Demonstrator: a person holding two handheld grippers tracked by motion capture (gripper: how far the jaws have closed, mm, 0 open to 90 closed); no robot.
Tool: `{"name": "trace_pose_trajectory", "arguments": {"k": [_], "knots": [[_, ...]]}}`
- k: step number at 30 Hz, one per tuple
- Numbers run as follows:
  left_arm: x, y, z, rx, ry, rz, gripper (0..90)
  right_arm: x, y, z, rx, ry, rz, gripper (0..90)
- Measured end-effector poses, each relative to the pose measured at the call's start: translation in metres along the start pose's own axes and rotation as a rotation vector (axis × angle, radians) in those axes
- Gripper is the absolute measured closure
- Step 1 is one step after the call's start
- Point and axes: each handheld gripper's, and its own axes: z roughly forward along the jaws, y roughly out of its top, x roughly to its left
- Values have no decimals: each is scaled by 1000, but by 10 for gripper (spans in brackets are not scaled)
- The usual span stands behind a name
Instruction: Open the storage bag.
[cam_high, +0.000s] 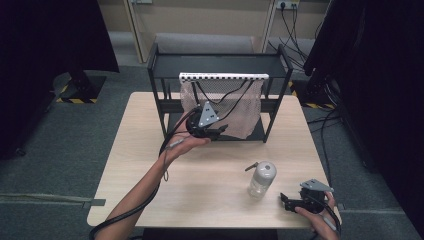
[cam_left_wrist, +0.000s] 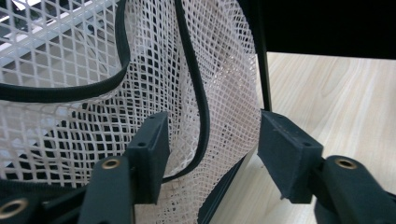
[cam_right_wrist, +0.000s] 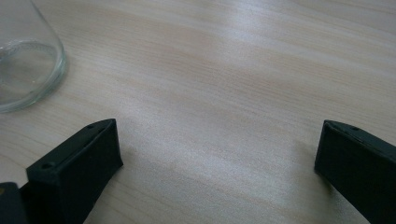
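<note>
Hanging lengthwise downward from its rack (cam_high: 278, 90), the mesh bag (cam_left_wrist: 154, 93) sits between the left gripper's (cam_left_wrist: 212, 149) parted jaws; right gripper (cam_right_wrist: 217, 163) gapes.

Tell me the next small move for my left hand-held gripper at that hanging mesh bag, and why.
Probably close the left hand-held gripper now. Its jaws stand open around a fold of the white mesh bag with black cord trim, which hangs from the black metal shelf rack, so the mesh and cord already sit between them.

The black rack (cam_high: 220, 65) and its hanging mesh bag (cam_high: 225, 107) block the table's far side. Nearer than the rack lies bare tabletop (cam_high: 200, 185), except a glass bottle (cam_high: 261, 179).
</note>
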Motion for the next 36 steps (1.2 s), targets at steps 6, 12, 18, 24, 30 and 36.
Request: {"name": "trace_pose_trajectory", "arguments": {"k": [6, 12, 18, 24, 30, 36], "knots": [[0, 0, 8, 19, 15, 19, 509, 0, 0, 0, 0, 0, 0, 4], [1, -2, 16, 38, 24, 37, 566, 0, 0, 0, 0, 1, -1, 4], [3, -5, 23, 64, 35, 36, 645, 0, 0, 0, 0, 1, -1, 4], [2, -5, 23, 64, 16, 35, 713, 0, 0, 0, 0, 1, -1, 4], [-3, -2, 17, 39, -37, 30, 752, 0, 0, 0, 0, 2, -1, 4], [-8, 3, 9, 10, -106, 4, 767, 0, 0, 0, 0, 2, -3, 4]]}}
